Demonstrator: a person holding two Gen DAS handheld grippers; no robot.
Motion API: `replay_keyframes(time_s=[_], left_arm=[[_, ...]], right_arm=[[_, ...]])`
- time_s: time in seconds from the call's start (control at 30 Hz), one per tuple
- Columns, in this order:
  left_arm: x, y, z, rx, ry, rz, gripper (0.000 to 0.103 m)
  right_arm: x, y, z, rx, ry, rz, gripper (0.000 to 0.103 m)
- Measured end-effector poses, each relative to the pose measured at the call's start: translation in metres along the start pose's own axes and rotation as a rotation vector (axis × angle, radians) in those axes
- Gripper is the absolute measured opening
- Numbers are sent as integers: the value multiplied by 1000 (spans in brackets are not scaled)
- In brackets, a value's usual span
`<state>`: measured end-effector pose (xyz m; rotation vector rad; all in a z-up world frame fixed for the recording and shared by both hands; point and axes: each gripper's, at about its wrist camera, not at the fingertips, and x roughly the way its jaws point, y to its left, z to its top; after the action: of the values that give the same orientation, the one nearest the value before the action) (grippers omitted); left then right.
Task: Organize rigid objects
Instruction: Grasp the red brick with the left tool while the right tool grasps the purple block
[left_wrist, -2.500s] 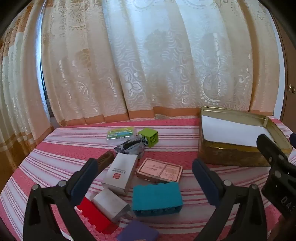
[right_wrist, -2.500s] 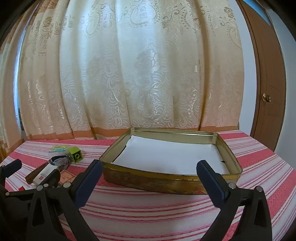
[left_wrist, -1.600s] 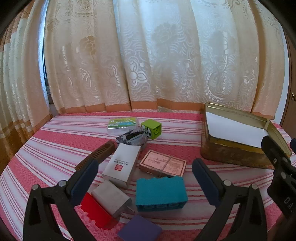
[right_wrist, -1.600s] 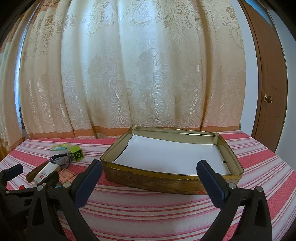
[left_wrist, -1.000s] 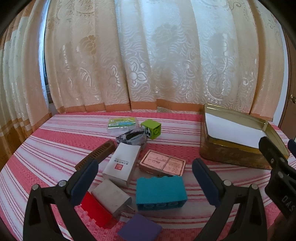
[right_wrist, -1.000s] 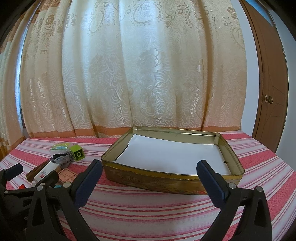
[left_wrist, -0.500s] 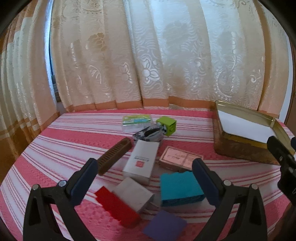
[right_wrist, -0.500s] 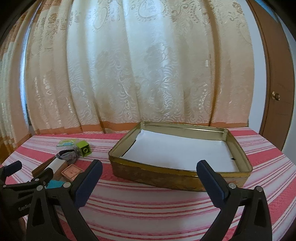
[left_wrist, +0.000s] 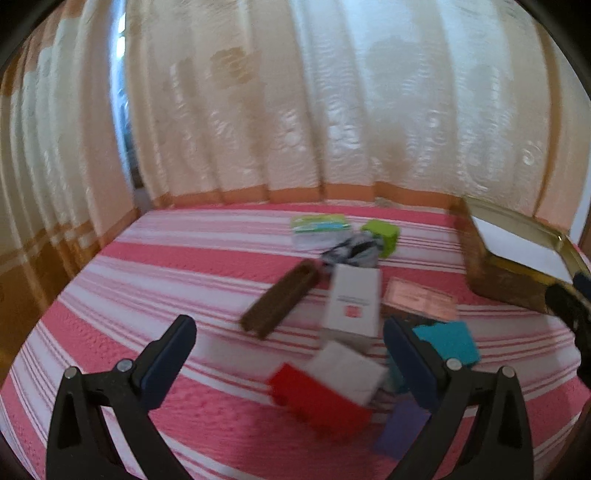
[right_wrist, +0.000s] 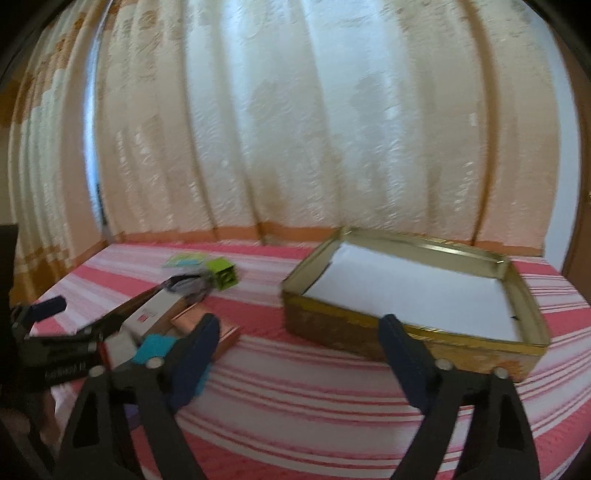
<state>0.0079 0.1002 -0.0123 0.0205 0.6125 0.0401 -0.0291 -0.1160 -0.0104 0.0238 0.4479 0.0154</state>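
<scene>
Left gripper: the left gripper (left_wrist: 288, 354) hangs over the striped cloth with its jaws wide apart, nothing between the pads.
Right gripper: the right gripper (right_wrist: 295, 343) has its jaws closing in, and only bare cloth shows between them; no pad presses on anything.
Hard to make out: both views are smeared with blur, so print on the white box (left_wrist: 354, 299) cannot be read, and the dark crumpled thing (left_wrist: 352, 253) beyond it cannot be told.
Cut off: the purple block (left_wrist: 402, 428) sits half behind the left gripper's right finger; the teal block (left_wrist: 448, 341) is partly covered by that finger too.
Clutter ahead of the left gripper: red block (left_wrist: 317, 402) touching a grey block (left_wrist: 347, 369), just ahead and to the right; brown bar (left_wrist: 280, 302) tilted further ahead; pink flat box (left_wrist: 421, 299) right of the white box; green cube (left_wrist: 382, 234) and a green packet (left_wrist: 319, 225) furthest off.
Tin: the gold tin (right_wrist: 406, 332), lined with white paper, lies straight ahead of the right gripper, just beyond its fingertips, well right of the clutter.
In the way: the left gripper's own black frame fills the right view's lower left.
Surface: pink-and-white striped cloth (right_wrist: 295, 398).
Room: cream lace curtain (right_wrist: 314, 129) behind; a brown door edge at far right.
</scene>
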Motion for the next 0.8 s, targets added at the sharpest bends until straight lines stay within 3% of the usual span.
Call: replay_keyframes(time_s=[0.17, 0.4, 0.6, 0.7, 0.8], left_arm=[[4, 32, -6, -58, 50, 2, 103], [-5, 49, -16, -40, 55, 61, 103], [-6, 50, -28, 31, 109, 86, 102], [-11, 49, -31, 61, 108, 92, 102], [-14, 50, -31, 74, 117, 78, 102]], right_arm=[[15, 13, -5, 2, 100, 152, 83], [30, 52, -23, -42, 284, 371, 80], [37, 101, -33, -177, 374, 439, 80], [48, 118, -38, -239, 435, 440, 67], [49, 131, -39, -304, 422, 424, 48]])
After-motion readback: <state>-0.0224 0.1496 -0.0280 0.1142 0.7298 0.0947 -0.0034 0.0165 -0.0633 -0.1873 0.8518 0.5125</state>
